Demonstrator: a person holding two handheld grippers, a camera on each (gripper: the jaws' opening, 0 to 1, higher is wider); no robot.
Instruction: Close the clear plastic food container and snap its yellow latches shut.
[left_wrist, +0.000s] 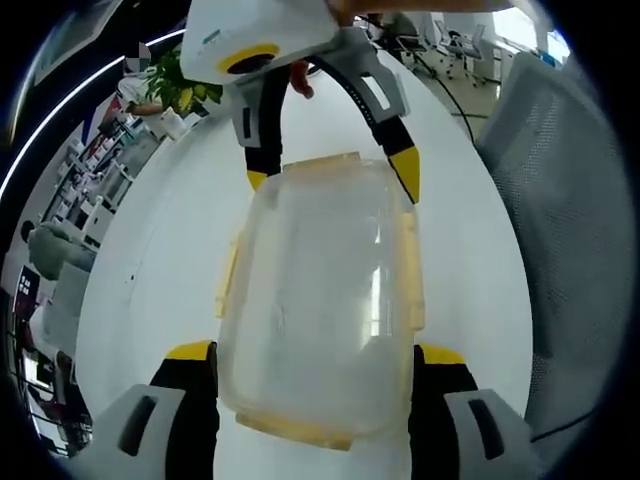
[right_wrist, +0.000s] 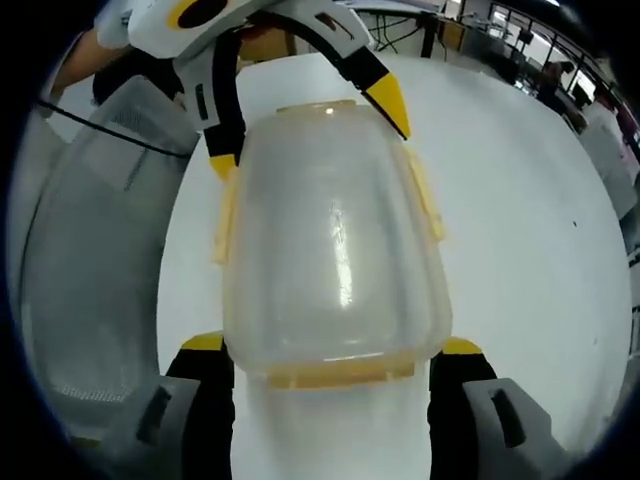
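The clear plastic container (left_wrist: 315, 290) lies on the white table (left_wrist: 160, 260) with its lid on. Its yellow latches (left_wrist: 228, 275) flare outward along the sides and ends. My left gripper (left_wrist: 315, 352) is open, its yellow-tipped jaws spread wide on either side of the near end. My right gripper (left_wrist: 331, 180) comes from the far side, open, with its jaws straddling the opposite end. In the right gripper view the same container (right_wrist: 335, 250) sits between my right gripper (right_wrist: 332, 345) below and my left gripper (right_wrist: 306, 138) above. I cannot tell whether any jaw presses on the walls.
A grey mesh office chair (left_wrist: 560, 200) stands close to the table edge, and it is the same chair (right_wrist: 90, 250) seen in the right gripper view. A potted plant (left_wrist: 175, 85) and shelves stand beyond the table's far left. A black cable (left_wrist: 450, 90) runs across the far tabletop.
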